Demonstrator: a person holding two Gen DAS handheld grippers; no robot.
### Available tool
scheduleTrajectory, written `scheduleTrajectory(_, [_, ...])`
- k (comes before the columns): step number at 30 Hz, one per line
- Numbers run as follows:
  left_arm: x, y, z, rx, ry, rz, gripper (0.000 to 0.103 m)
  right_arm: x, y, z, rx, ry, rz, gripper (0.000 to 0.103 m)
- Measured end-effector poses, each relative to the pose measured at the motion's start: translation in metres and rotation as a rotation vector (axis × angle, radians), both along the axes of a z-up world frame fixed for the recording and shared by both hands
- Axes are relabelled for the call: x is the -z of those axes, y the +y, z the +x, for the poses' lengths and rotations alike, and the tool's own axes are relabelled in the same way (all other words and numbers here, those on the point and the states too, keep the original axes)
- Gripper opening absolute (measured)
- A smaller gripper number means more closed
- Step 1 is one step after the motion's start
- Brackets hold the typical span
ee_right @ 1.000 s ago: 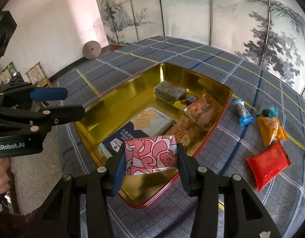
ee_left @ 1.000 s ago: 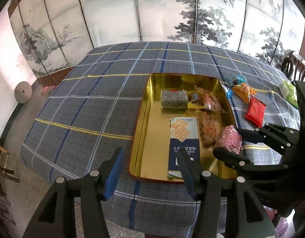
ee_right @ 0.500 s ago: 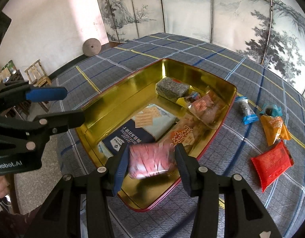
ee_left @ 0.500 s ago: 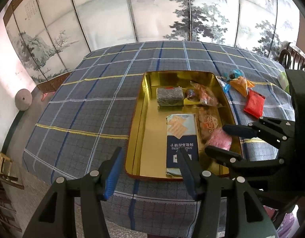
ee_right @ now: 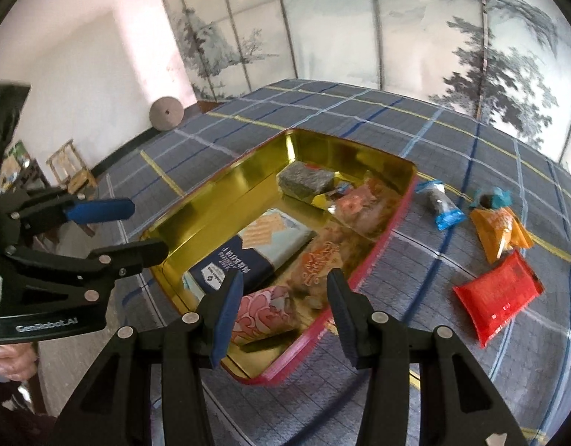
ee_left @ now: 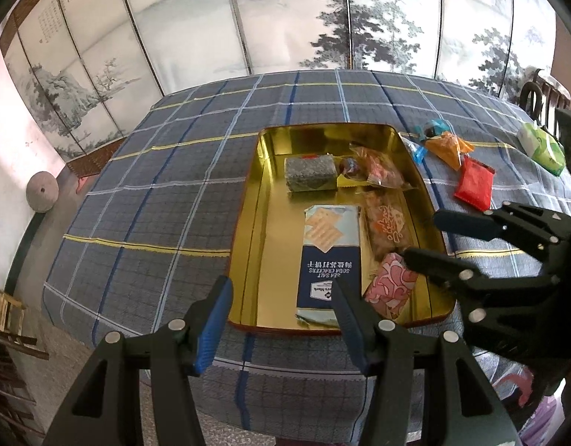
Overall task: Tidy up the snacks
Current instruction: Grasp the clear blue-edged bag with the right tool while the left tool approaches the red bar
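Right hand-held gripper (ee_right: 283,308): I've got it hanging over the near corner of the tin, jaws apart, gripping nothing.
Pink packet (ee_right: 265,314): it's lying in the tin's near corner, below my right jaws and touching neither pad as far as I can see.
Left hand-held gripper (ee_left: 281,319): I'm holding it at the tin's near edge, jaws wide and empty.
Tin (ee_left: 248,223): gold inside, red rim, sitting on the plaid table (ee_left: 148,200).
Inside the tin: a blue cracker box (ee_left: 330,256) in the middle, a grey block (ee_left: 309,173) at the far end, clear-wrapped pastries (ee_left: 387,223) along the right wall.
Outside the tin: a red packet (ee_right: 497,297), an orange packet (ee_right: 499,230) and a blue-ended packet (ee_right: 439,204) lie on the table to the right.
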State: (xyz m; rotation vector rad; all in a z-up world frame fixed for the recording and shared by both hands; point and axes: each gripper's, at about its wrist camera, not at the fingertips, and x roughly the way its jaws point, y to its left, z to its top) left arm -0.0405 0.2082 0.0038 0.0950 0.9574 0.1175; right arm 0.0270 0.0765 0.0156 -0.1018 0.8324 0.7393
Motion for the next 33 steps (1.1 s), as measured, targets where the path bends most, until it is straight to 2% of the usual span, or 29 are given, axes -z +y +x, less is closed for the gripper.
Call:
scheduleTrajectory(6, [0.004, -0.004, 0.002, 0.009, 0.009, 0.004, 0.056, 0.001, -0.031, 0.009, 0.093, 0.019, 0.039, 0.044])
scheduleTrajectory(11, [0.007, -0.008, 0.003, 0.023, 0.017, 0.004, 0.056, -0.001, -0.056, 0.033, 0.168, 0.033, 0.053, 0.044])
scheduleTrajectory(18, [0.012, -0.013, 0.009, 0.043, 0.033, 0.006, 0.056, -0.007, -0.068, 0.084, 0.204, 0.029, -0.001, 0.044])
scheduleTrajectory(23, [0.016, -0.018, 0.014, 0.058, 0.046, 0.013, 0.056, 0.002, -0.056, 0.122, 0.135, -0.003, -0.133, 0.044])
scheduleTrajectory(26, [0.017, -0.020, 0.019, 0.066, 0.047, 0.014, 0.056, 0.007, -0.053, 0.144, 0.067, 0.006, -0.168, 0.044])
scheduleTrajectory(30, [0.016, -0.021, 0.024, 0.076, 0.053, 0.001, 0.056, 0.013, -0.041, 0.165, -0.006, 0.004, -0.235, 0.043])
scheduleTrajectory(33, [0.015, -0.024, 0.029, 0.085, 0.052, 0.006, 0.056, 0.024, -0.028, 0.177, -0.061, -0.009, -0.325, 0.043])
